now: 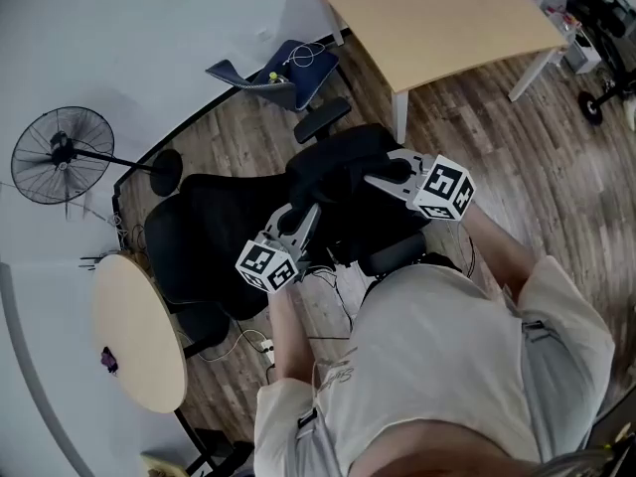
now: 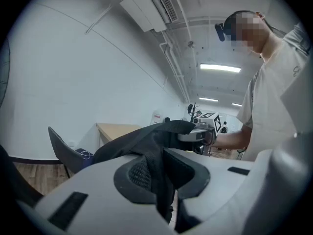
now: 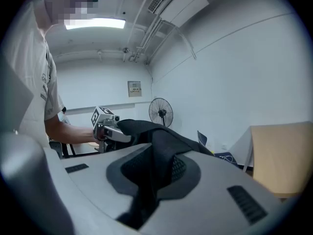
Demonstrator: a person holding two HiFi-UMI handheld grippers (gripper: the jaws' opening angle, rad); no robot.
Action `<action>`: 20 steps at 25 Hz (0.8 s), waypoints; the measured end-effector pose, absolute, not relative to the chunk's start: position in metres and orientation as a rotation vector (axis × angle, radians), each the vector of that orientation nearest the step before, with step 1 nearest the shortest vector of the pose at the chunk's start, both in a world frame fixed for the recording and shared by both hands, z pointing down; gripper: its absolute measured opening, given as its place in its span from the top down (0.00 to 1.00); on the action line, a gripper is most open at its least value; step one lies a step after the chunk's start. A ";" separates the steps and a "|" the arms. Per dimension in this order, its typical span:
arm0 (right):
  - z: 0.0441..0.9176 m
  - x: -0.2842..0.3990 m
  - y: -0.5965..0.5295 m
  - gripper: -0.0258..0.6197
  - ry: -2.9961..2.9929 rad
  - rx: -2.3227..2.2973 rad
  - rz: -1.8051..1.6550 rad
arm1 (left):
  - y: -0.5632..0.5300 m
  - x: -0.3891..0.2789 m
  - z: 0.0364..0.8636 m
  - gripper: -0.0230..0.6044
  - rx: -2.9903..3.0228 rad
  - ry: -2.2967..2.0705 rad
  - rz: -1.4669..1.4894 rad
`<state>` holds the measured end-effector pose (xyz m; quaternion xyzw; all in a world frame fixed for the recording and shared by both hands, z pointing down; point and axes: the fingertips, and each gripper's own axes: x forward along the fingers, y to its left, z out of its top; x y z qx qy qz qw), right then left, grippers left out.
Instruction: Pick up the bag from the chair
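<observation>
Over the black office chair (image 1: 204,237), a black bag (image 1: 343,192) spans two hand-held tools. The left gripper (image 1: 301,219) and right gripper (image 1: 386,180) each have jaws pinched tight on its fabric at opposite ends, apparently to share the load for lifting.

Bag (image 1: 343,179): black, soft fabric, slumped and creased. It lies over the seat area of the black office chair (image 1: 209,235), between the chair's far and near armrests. One fold is pinched in the left hand-held gripper (image 1: 301,222), another in the right hand-held gripper (image 1: 383,180), with the cloth drawn between them. Whether it clears the seat cannot be determined.
</observation>
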<state>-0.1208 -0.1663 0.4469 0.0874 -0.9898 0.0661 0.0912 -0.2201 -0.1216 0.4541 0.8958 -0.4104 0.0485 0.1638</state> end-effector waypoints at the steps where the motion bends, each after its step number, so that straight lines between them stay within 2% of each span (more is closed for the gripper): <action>1: 0.440 -0.122 -0.169 0.91 -2.948 0.258 0.169 | -0.123 -0.221 0.447 0.88 2.566 -1.176 0.114; 9: 0.394 -0.122 -0.175 0.91 -2.962 0.191 -0.023 | -0.124 -0.215 0.398 0.88 2.631 -1.221 0.027; 20: 0.369 -0.113 -0.168 0.91 -3.033 0.206 -0.044 | -0.115 -0.205 0.368 0.88 2.708 -1.252 0.014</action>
